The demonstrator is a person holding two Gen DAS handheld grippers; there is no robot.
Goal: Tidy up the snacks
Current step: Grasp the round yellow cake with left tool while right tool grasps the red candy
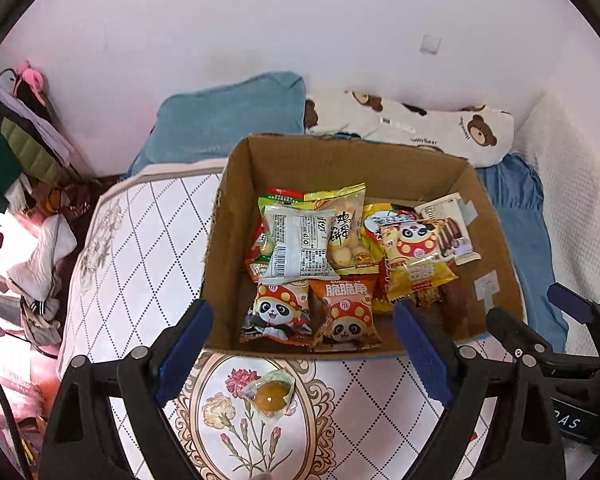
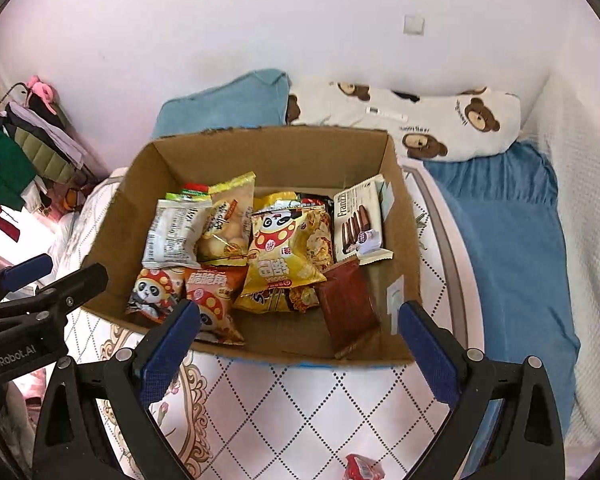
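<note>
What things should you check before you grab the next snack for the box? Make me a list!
1. Left gripper open and empty: ok.
2. Right gripper open and empty: ok.
3. Snack left outside: ok, a clear-wrapped round snack lies on the mattress, right below the left gripper.
4. Second stray: ok, a red packet lies near the right gripper; its lower part is cut off.
5. Room in the cardboard box: ok, bare floor shows at the front.
6. Grippers clear of each other: ok, side by side, apart.
</note>
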